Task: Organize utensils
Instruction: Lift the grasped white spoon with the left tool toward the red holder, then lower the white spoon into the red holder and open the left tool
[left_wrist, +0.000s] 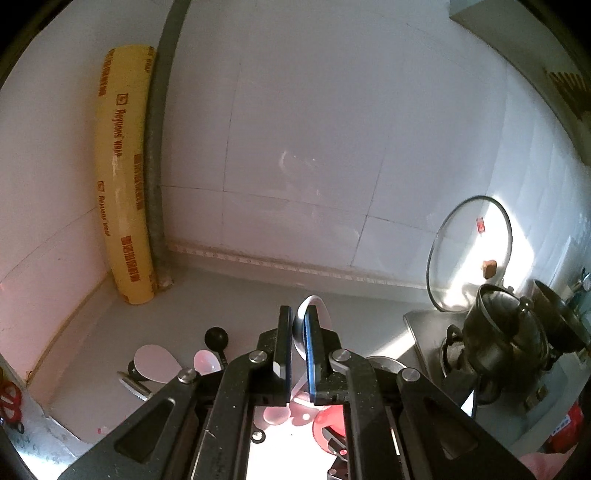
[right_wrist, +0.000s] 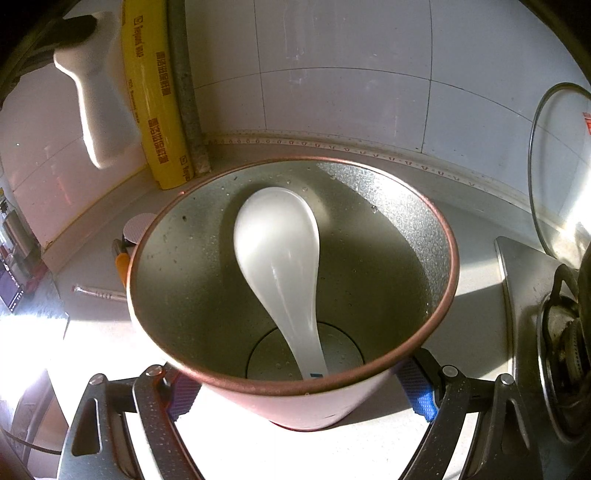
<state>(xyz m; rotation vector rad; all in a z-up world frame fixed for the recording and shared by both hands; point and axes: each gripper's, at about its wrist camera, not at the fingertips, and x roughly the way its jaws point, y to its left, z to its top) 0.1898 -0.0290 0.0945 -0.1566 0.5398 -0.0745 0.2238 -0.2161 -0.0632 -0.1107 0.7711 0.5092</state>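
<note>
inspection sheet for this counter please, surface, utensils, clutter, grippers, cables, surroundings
surface: pale counter, strong sun patches.
job's things: red cup holds one white spoon; a second white spoon is lifted; a white paddle and pink spoon lie on the counter.
clutter: black round-headed tool, serrated knife.
grippers: left gripper shut on the second spoon; right gripper clamps the cup's sides.
cables: nothing seen.
surroundings: white tiled wall, yellow wrap roll in the corner, glass lid leaning on the wall, gas stove with black pot.
</note>
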